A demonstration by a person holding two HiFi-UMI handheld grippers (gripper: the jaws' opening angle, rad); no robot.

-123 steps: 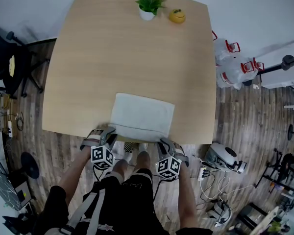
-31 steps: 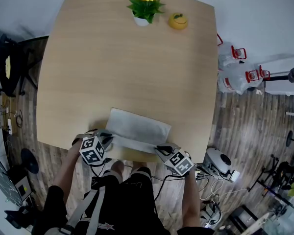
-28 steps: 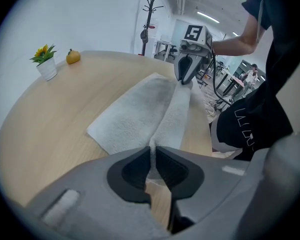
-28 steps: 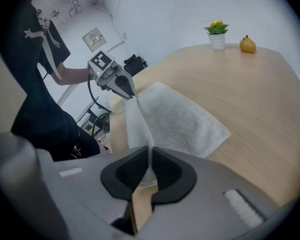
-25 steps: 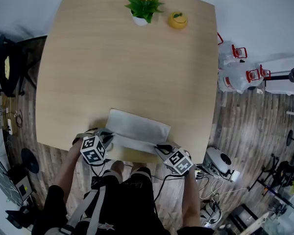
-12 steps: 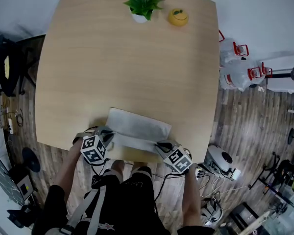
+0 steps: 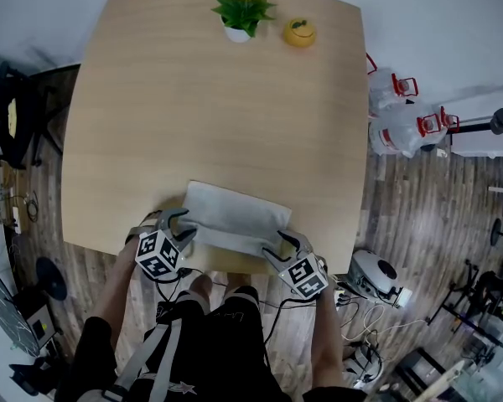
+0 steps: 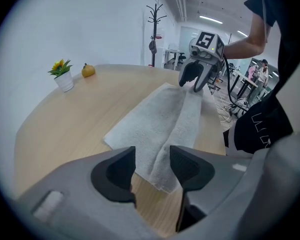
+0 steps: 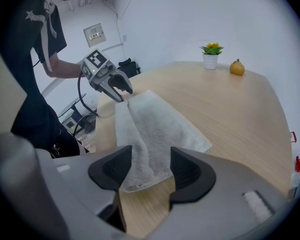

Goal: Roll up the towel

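Note:
The white towel (image 7: 235,218) lies flat on the wooden table (image 7: 218,107) near its front edge, its near edge turned over into a narrow fold. My left gripper (image 7: 178,222) is at the fold's left end. Its jaws have just been opening, and its pads stand apart from the towel (image 8: 160,119) end below them. At the fold's right end, my right gripper (image 7: 287,241) has also just been opening. The towel (image 9: 155,124) corner lies loose under its jaws. Each gripper view shows the other gripper, the right (image 8: 195,79) and the left (image 9: 117,86), at the far end.
A potted plant (image 7: 241,13) and a yellow pear-shaped object (image 7: 300,31) stand at the table's far edge. The table's front edge runs just behind the grippers. On the floor are a black chair (image 7: 8,107) at the left and water jugs (image 7: 402,115) at the right.
Both grippers' jaws have spread and let go of the towel's folded edge, which now rests on the towel. The hands have barely shifted.

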